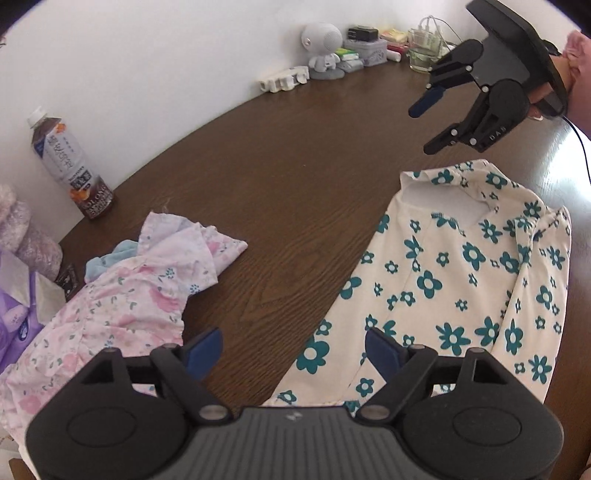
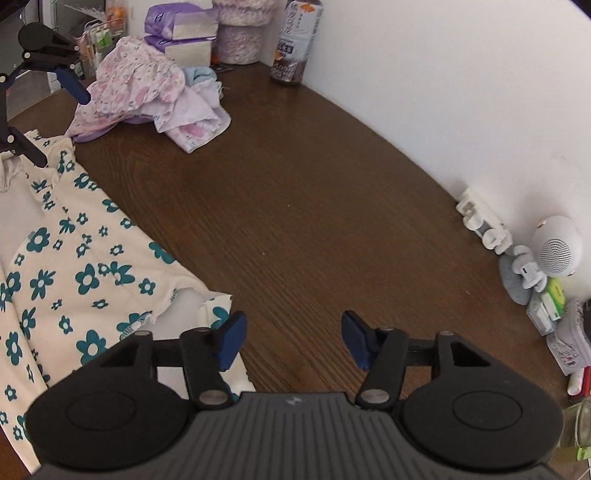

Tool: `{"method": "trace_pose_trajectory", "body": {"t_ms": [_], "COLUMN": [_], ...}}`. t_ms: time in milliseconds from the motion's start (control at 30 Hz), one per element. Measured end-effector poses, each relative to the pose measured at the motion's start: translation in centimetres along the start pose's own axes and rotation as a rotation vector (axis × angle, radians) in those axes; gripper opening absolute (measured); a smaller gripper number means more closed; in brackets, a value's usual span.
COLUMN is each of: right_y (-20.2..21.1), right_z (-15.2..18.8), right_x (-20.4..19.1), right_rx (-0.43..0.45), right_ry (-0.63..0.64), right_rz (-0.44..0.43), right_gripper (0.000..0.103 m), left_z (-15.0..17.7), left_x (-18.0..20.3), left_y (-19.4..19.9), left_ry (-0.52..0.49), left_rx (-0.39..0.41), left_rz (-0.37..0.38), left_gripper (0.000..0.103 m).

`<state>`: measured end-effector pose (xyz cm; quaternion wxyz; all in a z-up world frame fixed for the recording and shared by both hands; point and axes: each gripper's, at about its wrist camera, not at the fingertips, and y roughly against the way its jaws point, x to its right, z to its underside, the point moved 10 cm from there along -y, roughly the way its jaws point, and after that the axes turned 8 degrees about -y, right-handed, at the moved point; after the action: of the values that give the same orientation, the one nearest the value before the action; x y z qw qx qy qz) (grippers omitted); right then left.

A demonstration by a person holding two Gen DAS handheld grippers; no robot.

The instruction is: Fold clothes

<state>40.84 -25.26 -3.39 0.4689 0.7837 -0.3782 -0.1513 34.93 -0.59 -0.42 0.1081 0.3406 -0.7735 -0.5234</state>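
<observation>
A cream shirt with teal flowers [image 1: 461, 277] lies flat on the dark wooden table [image 1: 277, 166], its collar at the far end. My left gripper [image 1: 293, 354] is open over the shirt's near left edge, holding nothing. My right gripper [image 1: 424, 127] hovers open above the table just past the collar, held by a hand in a pink sleeve. In the right wrist view the right gripper [image 2: 293, 339] is open and empty, its left finger over the shirt [image 2: 74, 266] at its collar end. The left gripper [image 2: 59, 125] shows open at the top left.
A crumpled pile of pink floral clothes [image 1: 129, 295] [image 2: 147, 92] lies at the table's left end. Behind it stand a tea bottle [image 1: 70, 162] and purple tissue packs [image 2: 181, 29]. A white speaker figure [image 1: 321, 48], boxes and a glass [image 1: 424, 51] line the wall.
</observation>
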Motion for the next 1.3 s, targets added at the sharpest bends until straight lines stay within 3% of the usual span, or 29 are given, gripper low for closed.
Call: {"method": "trace_pose_trajectory", "body": {"t_ms": [167,233,367,533,700,1300], "right_y": [-1.4,-1.7,-2.4,-2.4,-2.9,-3.5], "right_z": [0.3,0.5,1.2,1.0,1.2,0.1], "right_x": [-0.7,-0.8,-0.9,-1.5,-2.1,-4.2], "right_rx": [-0.017,-0.02,-0.038,-0.021,-0.047,-0.069], "right_ry": [0.007,0.003,0.002,-0.004,0.022,0.077], "right_rz": [-0.113,-0.141,-0.187,-0.244,-0.268,-0.315], "right_gripper": [0.035,0.035,0.035,0.035,0.023,0.022], "left_z": [1.1,1.5,2.7,3.8,5.0,6.9], "left_x": [1.2,1.1,0.5,-0.4,-1.0,-1.3], "left_y": [-1.7,-2.2,-3.0,-3.0,-2.9,-3.6], "left_ry": [-0.063,-0.068,-0.053,-0.024,-0.008,-0.006], "left_rx": [-0.025,-0.033,-0.055,-0.059,-0.076,-0.099], "left_rz": [0.073,0.08,0.088,0.111,0.124,0.169], "left_gripper": [0.071,0.071,0.056,0.056,0.055,0.055]}}
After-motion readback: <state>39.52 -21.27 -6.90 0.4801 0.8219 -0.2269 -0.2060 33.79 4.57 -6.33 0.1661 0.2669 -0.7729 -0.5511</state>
